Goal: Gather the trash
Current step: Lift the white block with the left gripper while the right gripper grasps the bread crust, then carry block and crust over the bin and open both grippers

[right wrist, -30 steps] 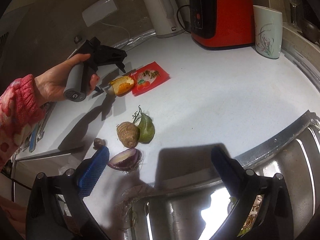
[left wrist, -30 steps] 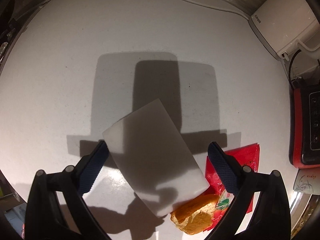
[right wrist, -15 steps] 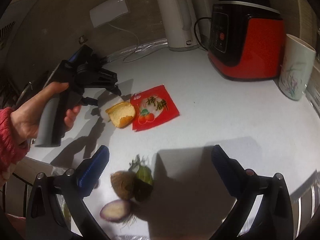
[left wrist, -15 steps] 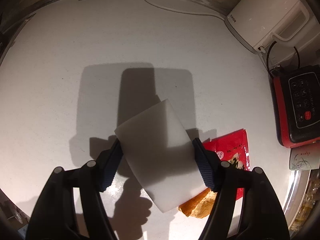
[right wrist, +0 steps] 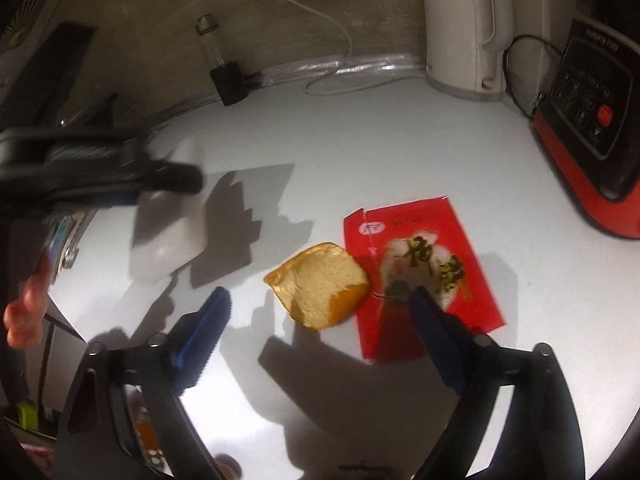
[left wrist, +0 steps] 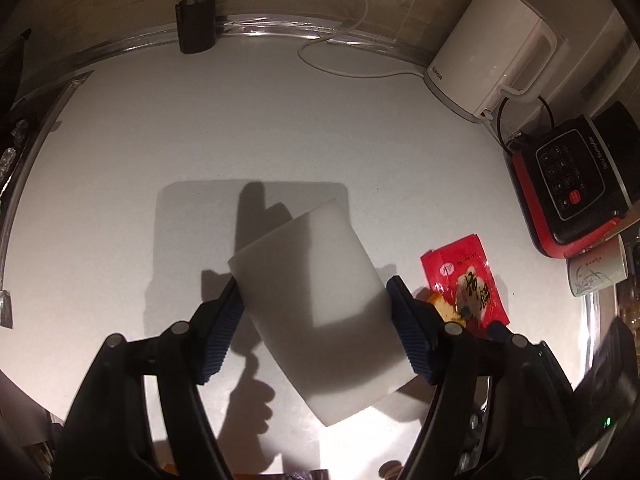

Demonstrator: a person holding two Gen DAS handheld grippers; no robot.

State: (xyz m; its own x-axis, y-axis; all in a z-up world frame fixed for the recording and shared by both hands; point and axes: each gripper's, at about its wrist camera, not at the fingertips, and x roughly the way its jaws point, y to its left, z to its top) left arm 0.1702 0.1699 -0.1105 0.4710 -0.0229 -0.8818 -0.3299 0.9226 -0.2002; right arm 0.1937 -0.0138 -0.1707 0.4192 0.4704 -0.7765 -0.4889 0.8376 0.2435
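Observation:
My left gripper (left wrist: 314,284) is shut on a white foam block (left wrist: 320,312) and holds it tilted above the white counter (left wrist: 200,120); its jaws are easing open a little, though the pads still press on the block. The right wrist view shows that block (right wrist: 168,240) blurred at the left, with a person's hand below it. My right gripper (right wrist: 318,298) hangs over an orange-yellow peel piece (right wrist: 320,284), which lies between its fingertips untouched while the jaws are closing. A red snack wrapper (right wrist: 420,272) lies flat beside the peel, partly under the right finger. The wrapper (left wrist: 464,280) also shows in the left wrist view.
A white kettle (left wrist: 492,52) and a red-and-black cooker (left wrist: 572,184) stand along the back right, with a painted cup (left wrist: 596,272) nearby. A small glass bottle on a black base (right wrist: 224,72) and a white cable (right wrist: 340,84) sit by the wall.
The left gripper shut on the white block and lifted it off the counter. The right gripper swung from the sink edge and vegetable scraps to the peel and wrapper, and its jaws narrowed.

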